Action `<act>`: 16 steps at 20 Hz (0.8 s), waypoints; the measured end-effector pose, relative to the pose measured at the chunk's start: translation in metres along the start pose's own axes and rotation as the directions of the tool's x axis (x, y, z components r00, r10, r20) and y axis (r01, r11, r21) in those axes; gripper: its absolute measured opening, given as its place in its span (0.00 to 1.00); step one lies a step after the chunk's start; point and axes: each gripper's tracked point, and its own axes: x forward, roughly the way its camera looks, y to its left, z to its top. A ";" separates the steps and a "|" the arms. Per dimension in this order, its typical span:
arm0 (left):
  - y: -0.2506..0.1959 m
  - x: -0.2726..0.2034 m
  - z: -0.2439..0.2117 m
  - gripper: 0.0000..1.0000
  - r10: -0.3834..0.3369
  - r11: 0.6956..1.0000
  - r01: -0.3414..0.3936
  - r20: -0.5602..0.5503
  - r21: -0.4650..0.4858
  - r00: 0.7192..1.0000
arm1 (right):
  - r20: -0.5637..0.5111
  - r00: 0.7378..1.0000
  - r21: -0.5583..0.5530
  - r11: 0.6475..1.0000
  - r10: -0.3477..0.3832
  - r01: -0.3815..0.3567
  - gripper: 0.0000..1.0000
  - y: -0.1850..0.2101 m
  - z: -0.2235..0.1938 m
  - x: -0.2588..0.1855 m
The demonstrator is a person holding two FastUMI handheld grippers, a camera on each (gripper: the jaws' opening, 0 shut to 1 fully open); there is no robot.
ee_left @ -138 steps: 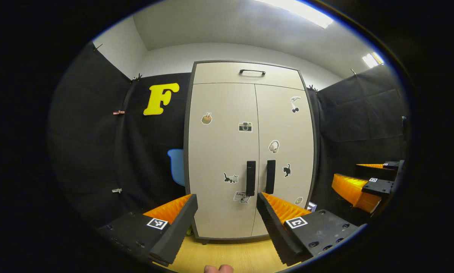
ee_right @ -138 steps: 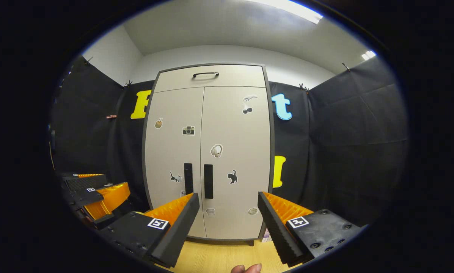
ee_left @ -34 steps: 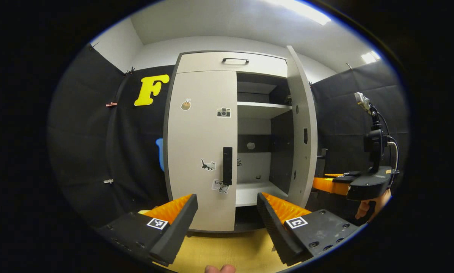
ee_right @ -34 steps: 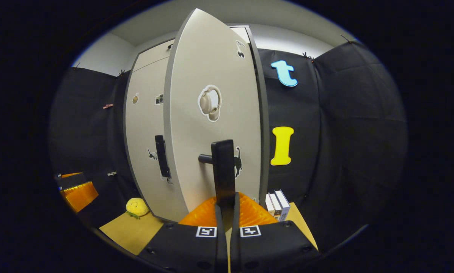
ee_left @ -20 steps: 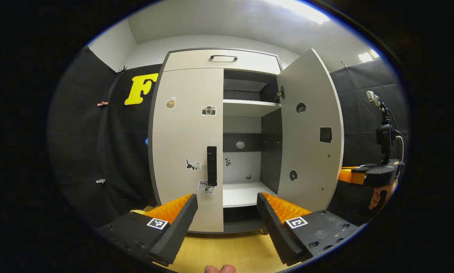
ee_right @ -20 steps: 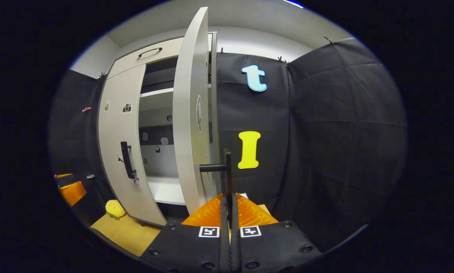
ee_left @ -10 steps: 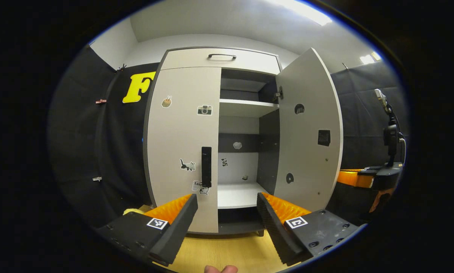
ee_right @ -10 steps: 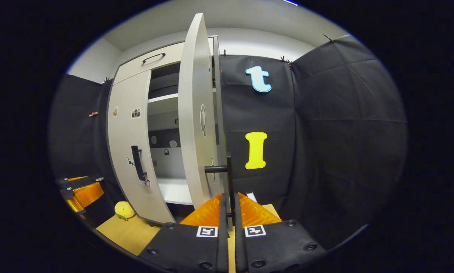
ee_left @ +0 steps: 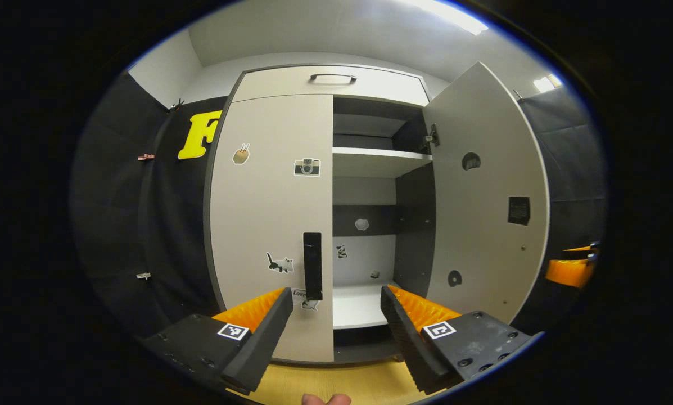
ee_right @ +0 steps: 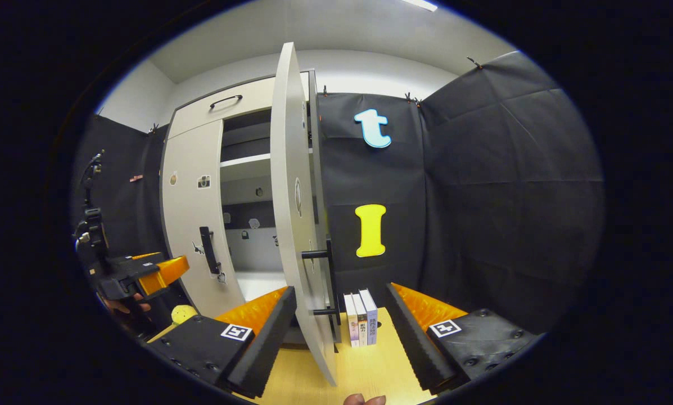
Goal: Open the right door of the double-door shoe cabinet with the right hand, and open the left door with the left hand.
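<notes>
Shoe cabinet (ee_left: pixel 291 84) is standing against the booth's back wall on a wooden floor (ee_right: pixel 364 360), with its right door (ee_left: pixel 485 191) swinging wide open and its left door (ee_left: pixel 269 214) sitting shut. In the left gripper view, the left gripper (ee_left: pixel 336 323) is hovering in front of the closed door, fingers spread wide apart and gripping nothing; the left door's handle (ee_left: pixel 312 273) is sitting just above and between the fingers, not touching them. A fingertip (ee_left: pixel 325 399) of the person is peeking in at the bottom edge. Inside the open half, a white shelf (ee_left: pixel 378 160) is showing up top. In the right gripper view, the right gripper (ee_right: pixel 340 332) is pointing roughly level at the edge of the open right door (ee_right: pixel 288 202), jaws apart and clear of the right door's handle (ee_right: pixel 329 278), which is sitting between the fingers but untouched. A few books (ee_right: pixel 361 325) are standing upright on the floor just beside that door. Off to the left of that view, the left gripper (ee_right: pixel 139 273) is being held level by a hand (ee_right: pixel 123 306) underneath it, and a yellow plush thing (ee_right: pixel 183 314) is lying on the floor below.
</notes>
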 end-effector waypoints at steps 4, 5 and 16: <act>0.014 0.044 0.003 0.97 0.025 1.000 -0.025 0.002 0.002 1.000 | -0.001 1.000 0.010 1.000 0.001 -0.001 0.98 0.002 0.000 -0.005; 0.017 0.054 0.003 0.97 0.028 1.000 -0.028 0.004 0.006 1.000 | 0.001 1.000 0.007 1.000 -0.002 0.002 0.98 0.001 0.000 -0.005; 0.040 0.141 -0.027 0.69 0.074 0.997 -0.074 -0.028 0.005 0.997 | -0.009 0.999 -0.003 0.999 -0.046 0.046 0.98 -0.014 -0.003 -0.003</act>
